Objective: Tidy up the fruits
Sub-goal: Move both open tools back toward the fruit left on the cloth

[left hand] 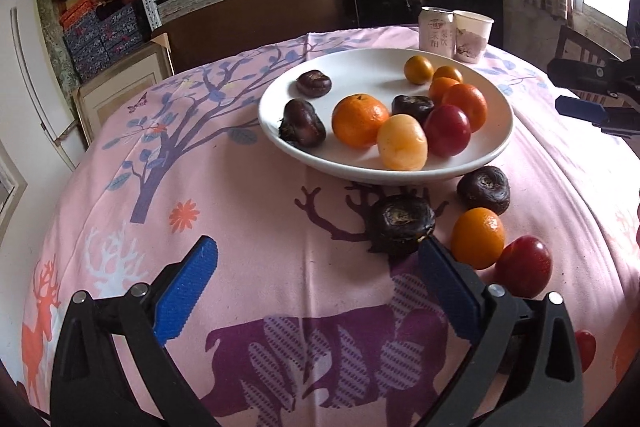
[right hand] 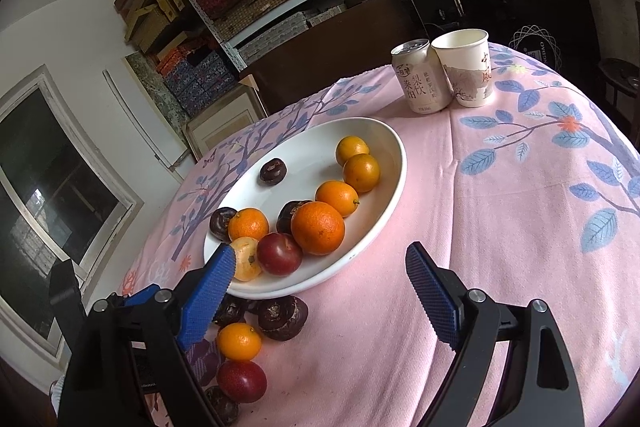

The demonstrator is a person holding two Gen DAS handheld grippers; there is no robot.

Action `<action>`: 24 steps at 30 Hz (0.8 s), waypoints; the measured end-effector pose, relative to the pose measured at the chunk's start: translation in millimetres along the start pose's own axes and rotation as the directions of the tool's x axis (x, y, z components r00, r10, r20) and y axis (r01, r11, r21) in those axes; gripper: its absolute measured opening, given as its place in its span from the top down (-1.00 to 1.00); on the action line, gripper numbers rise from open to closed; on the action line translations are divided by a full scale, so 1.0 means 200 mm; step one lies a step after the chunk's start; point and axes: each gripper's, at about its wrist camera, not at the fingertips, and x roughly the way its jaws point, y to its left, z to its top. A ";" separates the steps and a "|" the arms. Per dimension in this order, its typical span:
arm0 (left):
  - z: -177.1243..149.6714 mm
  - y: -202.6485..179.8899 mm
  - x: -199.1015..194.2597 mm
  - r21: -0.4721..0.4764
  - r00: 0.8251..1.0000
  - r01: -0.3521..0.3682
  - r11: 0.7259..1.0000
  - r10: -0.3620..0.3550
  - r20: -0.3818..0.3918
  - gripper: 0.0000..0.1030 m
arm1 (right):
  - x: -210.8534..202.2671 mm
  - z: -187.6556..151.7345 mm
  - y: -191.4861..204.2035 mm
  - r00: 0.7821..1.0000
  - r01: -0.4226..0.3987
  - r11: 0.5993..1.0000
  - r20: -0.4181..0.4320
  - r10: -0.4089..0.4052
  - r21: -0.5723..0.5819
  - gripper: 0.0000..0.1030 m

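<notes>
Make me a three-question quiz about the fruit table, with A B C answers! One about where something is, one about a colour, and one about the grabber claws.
1. Where is the drink can?
A. on the plate
B. beside the paper cup
C. on the floor

2. What colour is the plate?
A. white
B. green
C. black

3. How is the left gripper?
A. shut on an orange
B. holding the cup
C. open, holding nothing

Answers:
1 B, the can stands right next to the cup on the tablecloth.
2 A, its rim and bare middle are white.
3 C, its blue pads stand wide apart with only cloth between.
</notes>
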 end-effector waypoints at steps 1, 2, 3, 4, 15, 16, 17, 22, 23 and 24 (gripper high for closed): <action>0.01 -0.02 0.01 0.016 1.000 0.007 1.000 -0.007 -0.009 -0.92 | 0.00 0.00 0.00 1.000 0.001 1.000 -0.001 -0.001 0.001 -0.70; 0.01 -0.04 0.03 0.030 1.000 0.008 1.000 -0.007 -0.021 -0.92 | 0.00 0.00 0.00 1.000 0.003 1.000 -0.002 -0.003 0.002 -0.70; 0.02 -0.06 0.05 0.041 0.999 -0.002 0.999 0.004 -0.033 -0.92 | 0.00 0.00 0.00 1.000 0.006 1.000 -0.003 -0.006 0.002 -0.70; 0.03 -0.06 0.07 0.045 0.999 -0.009 0.999 0.011 -0.041 -0.92 | 0.01 0.00 0.00 1.000 0.006 1.000 -0.004 -0.006 0.003 -0.70; 0.06 0.04 0.17 -0.045 0.995 0.043 0.998 -0.046 -0.089 -0.92 | 0.02 -0.01 -0.01 1.000 0.010 1.000 -0.012 -0.010 0.000 -0.70; 0.04 0.05 0.14 -0.016 0.997 -0.013 1.000 0.012 -0.078 -0.92 | 0.02 -0.01 0.00 1.000 0.008 1.000 -0.011 -0.008 0.000 -0.70; 0.02 0.08 0.12 -0.001 0.996 -0.062 0.998 0.062 -0.072 -0.92 | 0.01 -0.01 0.00 1.000 0.005 1.000 -0.010 -0.005 0.000 -0.70; 0.00 0.18 0.06 -0.105 0.999 -0.019 0.994 0.015 -0.040 -0.92 | 0.03 -0.02 0.03 0.999 0.001 1.000 -0.036 -0.002 -0.026 -0.70; 0.01 0.17 0.06 -0.100 1.000 -0.003 0.995 0.000 -0.030 -0.92 | 0.04 -0.03 0.03 0.999 0.003 0.999 -0.043 -0.004 -0.036 -0.70; 0.02 0.14 0.07 -0.082 1.000 0.001 0.997 -0.004 -0.030 -0.92 | 0.04 -0.03 0.04 0.999 0.004 0.999 -0.051 -0.007 -0.045 -0.70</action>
